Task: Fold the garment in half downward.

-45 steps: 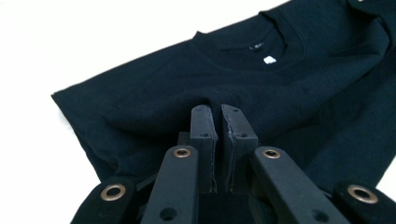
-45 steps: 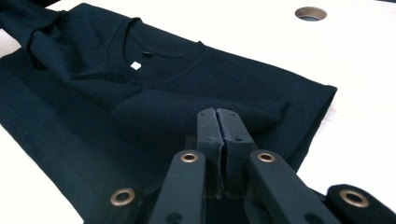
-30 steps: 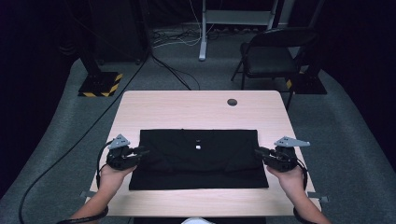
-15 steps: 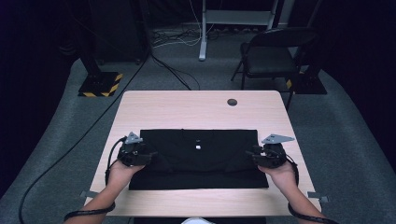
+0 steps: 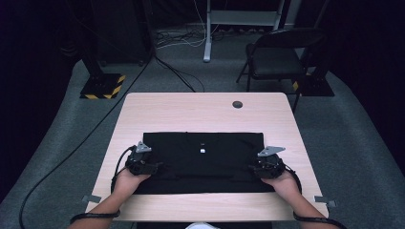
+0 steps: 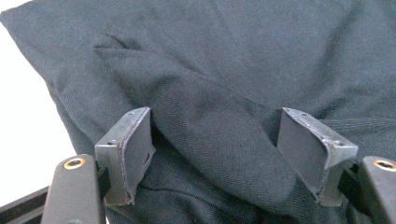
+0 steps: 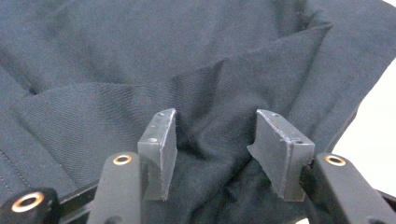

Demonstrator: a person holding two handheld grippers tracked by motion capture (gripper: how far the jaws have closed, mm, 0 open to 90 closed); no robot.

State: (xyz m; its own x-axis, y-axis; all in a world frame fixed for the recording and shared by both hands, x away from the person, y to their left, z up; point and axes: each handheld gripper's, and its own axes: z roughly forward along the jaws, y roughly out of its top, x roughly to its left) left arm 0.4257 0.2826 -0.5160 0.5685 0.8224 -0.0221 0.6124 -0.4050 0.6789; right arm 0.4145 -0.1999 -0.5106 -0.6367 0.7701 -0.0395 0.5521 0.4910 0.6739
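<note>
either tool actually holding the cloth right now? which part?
Nothing is held. Both tools' jaws have just been opening: the left tool and right tool each straddle a raised fold near an end of the cloth, pads not pinching it.

A recording studio or laboratory bay, darkened round the edges. A pale wooden table (image 5: 205,114) stands on grey carpet (image 5: 353,143); far behind it are a black folding chair (image 5: 277,57), loose floor cables (image 5: 176,40) and, far left, a stand base with hazard stripes (image 5: 102,86).
</note>
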